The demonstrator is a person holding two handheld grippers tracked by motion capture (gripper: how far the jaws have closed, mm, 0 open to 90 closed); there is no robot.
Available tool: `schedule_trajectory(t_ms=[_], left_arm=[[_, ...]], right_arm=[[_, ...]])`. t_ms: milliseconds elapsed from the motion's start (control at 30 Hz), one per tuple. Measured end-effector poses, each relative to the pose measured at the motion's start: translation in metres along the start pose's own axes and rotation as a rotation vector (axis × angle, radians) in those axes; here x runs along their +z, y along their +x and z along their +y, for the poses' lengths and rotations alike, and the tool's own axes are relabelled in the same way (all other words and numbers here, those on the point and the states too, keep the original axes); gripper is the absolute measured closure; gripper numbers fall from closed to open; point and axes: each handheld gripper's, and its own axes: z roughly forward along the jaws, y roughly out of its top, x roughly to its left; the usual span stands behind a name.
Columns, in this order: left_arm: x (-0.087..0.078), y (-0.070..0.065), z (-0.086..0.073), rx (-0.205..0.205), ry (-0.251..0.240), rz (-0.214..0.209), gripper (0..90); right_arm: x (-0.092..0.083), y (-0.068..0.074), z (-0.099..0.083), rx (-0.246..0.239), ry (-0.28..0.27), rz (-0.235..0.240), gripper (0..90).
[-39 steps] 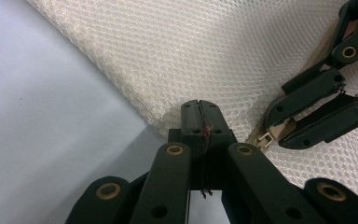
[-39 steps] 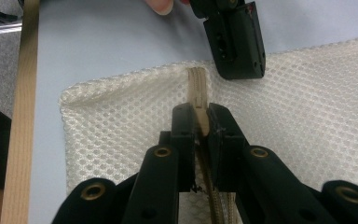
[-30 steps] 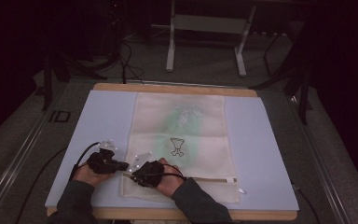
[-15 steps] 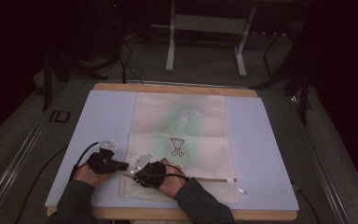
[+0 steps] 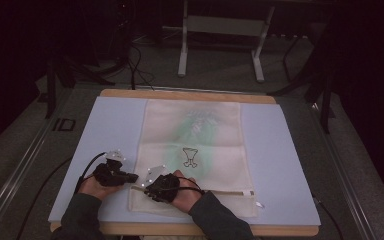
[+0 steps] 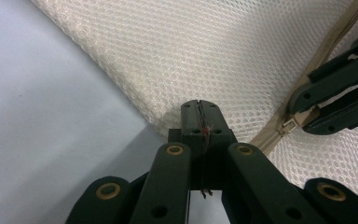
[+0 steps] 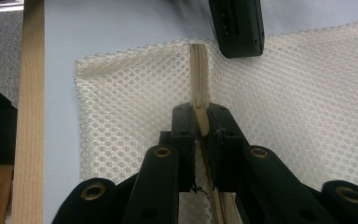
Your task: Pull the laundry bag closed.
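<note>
Left hand-held gripper (image 6: 199, 122) clamps mesh bag (image 5: 195, 150) edge; right hand-held gripper (image 7: 200, 122) clamps zipper (image 7: 198, 79).

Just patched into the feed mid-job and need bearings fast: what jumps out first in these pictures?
A cream mesh bag lies flat down the middle of the pale blue mat, a small trophy-like drawing showing faintly at its centre. Both hands work at the bag's near left corner: the left gripper is shut on the mesh edge, and the right gripper is shut on the tan zipper that runs along the near end.
</note>
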Motion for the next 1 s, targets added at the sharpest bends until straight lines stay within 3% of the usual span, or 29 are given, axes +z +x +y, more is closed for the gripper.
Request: schedule_trajectory(t_ms=[1000], left_arm=[[0.000, 0.000, 0.000, -0.004, 0.001, -0.001, 90.0]], right_arm=[[-0.015, 0.002, -0.007, -0.010, 0.022, -0.011, 82.3]])
